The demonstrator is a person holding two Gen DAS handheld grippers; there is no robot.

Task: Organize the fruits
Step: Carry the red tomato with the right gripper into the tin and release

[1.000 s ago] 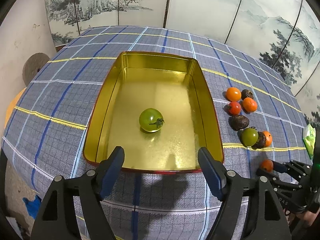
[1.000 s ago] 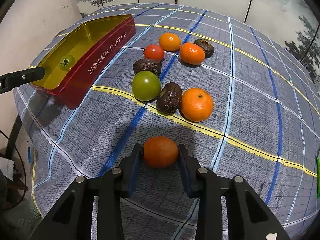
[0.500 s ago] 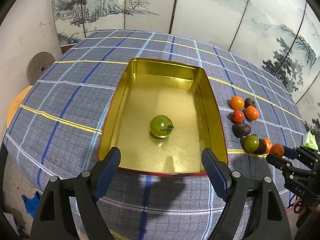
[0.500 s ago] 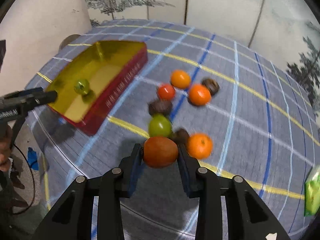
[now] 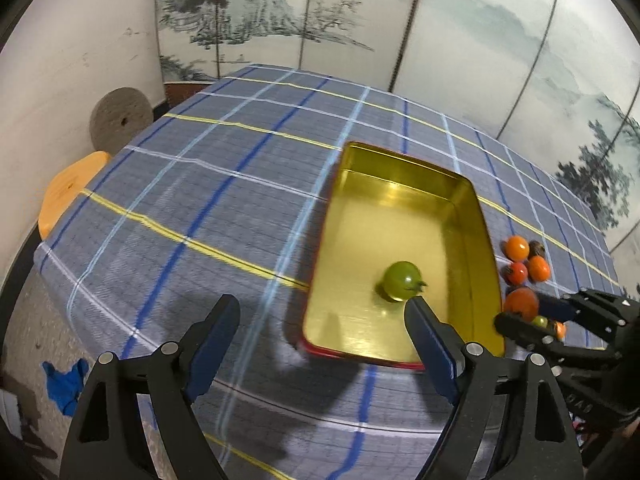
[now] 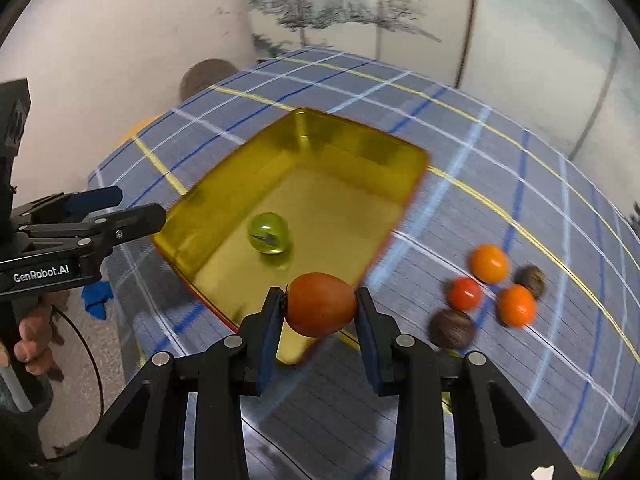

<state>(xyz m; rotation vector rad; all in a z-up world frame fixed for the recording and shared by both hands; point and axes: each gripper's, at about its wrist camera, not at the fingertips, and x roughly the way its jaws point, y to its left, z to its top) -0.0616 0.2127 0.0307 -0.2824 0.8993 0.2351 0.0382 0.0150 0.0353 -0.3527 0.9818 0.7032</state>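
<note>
My right gripper (image 6: 318, 310) is shut on an orange-red tomato (image 6: 320, 304) and holds it in the air above the near right corner of the gold tin tray (image 6: 360, 148). A green tomato (image 6: 268, 233) lies inside the tray. In the left wrist view the tray (image 5: 404, 164) sits right of centre with the green tomato (image 5: 401, 286) in it, and the right gripper (image 5: 532, 316) carries the orange-red tomato (image 5: 520, 303) at the tray's right wall. My left gripper (image 5: 320, 332) is open and empty, in front of the tray's near left corner.
Loose fruit lies on the plaid tablecloth (image 6: 520, 208) right of the tray: an orange (image 6: 489, 263), a red tomato (image 6: 464, 293), another orange (image 6: 516, 305) and two dark wrinkled fruits (image 6: 452, 328). An orange stool (image 5: 68, 188) stands by the wall at left.
My right gripper has lifted the orange-red tomato off the cloth and carried it left to the tray. My left gripper has drawn back and shifted left, still open.
</note>
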